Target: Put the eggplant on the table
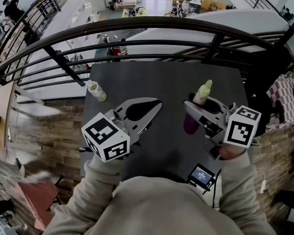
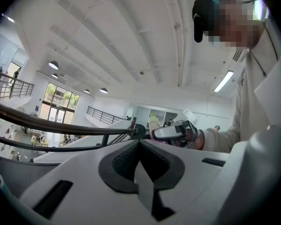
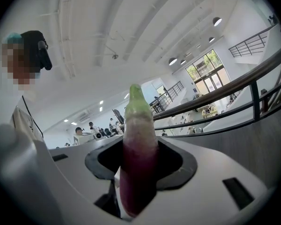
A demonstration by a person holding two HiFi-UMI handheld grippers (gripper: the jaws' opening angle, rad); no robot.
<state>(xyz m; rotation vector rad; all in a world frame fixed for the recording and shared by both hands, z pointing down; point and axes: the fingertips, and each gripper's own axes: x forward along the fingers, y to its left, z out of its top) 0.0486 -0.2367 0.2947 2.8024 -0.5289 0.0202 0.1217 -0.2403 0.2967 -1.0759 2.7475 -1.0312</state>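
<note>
- Your right gripper [image 1: 198,105] sits right of centre in the head view, with its jaws clamped on the eggplant [image 1: 190,122].
- The eggplant's long axis crosses the jaws. In the head view it runs from the purple end at lower left to the green stalk end at upper right.
- In the right gripper view the eggplant stands nearly upright at frame centre, with the green end at the top and the purple body between the pads.
- The eggplant is over the right half of the dark table [image 1: 161,80], still in the jaws.
- Your left gripper [image 2: 139,143] is left of centre in the head view. Its jaws are closed together with nothing between them.
- A bottle [image 1: 95,90] lies at the table's upper left corner, well apart from both grippers.
</note>
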